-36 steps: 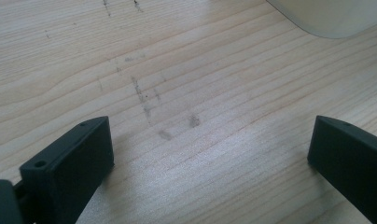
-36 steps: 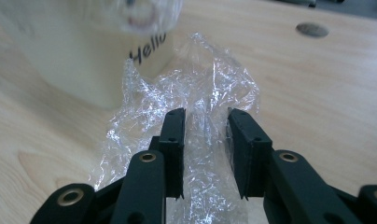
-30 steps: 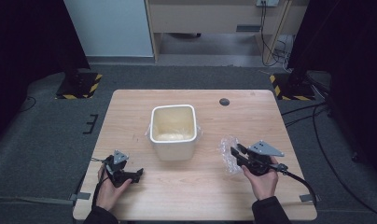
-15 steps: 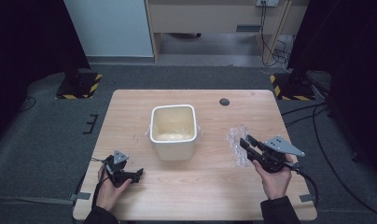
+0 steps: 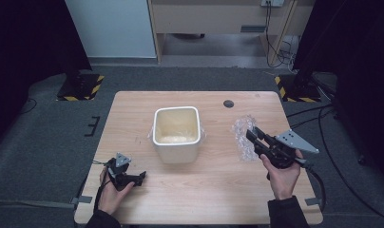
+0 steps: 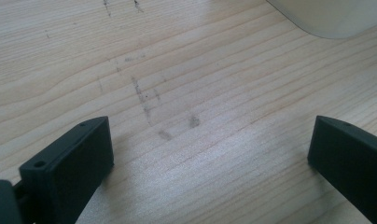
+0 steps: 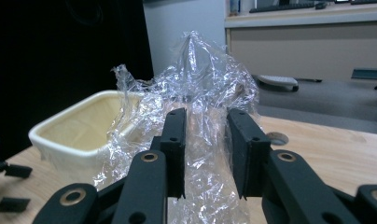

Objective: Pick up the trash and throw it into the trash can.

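Since a second ago the right gripper (image 5: pixel 254 138) has risen off the table (image 5: pixel 214 199) with the crumpled plastic wrap (image 5: pixel 242 137) in its jaws, and now hangs to the right of the white container (image 5: pixel 177 133), with the wrap dangling from it. The left gripper (image 5: pixel 138 178) has stayed put, low and to the left of the container, near the front of the table.

Judging from this, the step in hand is carrying the wrap across to the container. Doing it well means lifting until the trailing film clears the container's rim before moving over it — and keeping the pinch firm, since thin film slips easily.

In the right gripper view the jaws are pressed nearly together, pinching a fold of the wrap (image 7: pixel 205 121) between their pads. The left gripper's jaws stand spread wide with bare wood between them — holding nothing.
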`<state>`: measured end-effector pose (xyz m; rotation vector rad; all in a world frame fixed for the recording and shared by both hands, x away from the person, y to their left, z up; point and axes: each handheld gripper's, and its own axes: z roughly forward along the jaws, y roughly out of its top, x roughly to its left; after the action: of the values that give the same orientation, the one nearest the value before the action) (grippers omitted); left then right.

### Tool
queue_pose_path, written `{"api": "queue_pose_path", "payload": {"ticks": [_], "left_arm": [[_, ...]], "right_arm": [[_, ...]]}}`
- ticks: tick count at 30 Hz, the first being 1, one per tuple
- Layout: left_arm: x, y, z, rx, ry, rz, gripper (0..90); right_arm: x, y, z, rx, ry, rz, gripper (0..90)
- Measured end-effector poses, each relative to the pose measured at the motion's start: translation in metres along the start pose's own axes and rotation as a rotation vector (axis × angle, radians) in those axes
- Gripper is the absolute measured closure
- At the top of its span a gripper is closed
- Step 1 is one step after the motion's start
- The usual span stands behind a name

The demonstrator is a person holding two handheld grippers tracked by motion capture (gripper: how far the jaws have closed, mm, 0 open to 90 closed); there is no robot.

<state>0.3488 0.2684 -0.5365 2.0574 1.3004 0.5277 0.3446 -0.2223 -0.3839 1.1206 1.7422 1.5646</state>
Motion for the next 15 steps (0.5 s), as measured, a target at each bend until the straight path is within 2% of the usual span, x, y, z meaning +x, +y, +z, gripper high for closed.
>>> {"api": "queue_pose_path", "payload": {"ticks": [6,15], "left_arm": [[0.000,0.000,0.000,0.000,0.000,0.000,0.0],[0.000,0.000,0.000,0.000,0.001,-0.002,0.0]], "right_arm": [[0.004,0.011,0.006,-0.045,0.013,0.007,69.5],[0.014,0.020,0.025,-0.050,0.040,-0.004,69.8]]}}
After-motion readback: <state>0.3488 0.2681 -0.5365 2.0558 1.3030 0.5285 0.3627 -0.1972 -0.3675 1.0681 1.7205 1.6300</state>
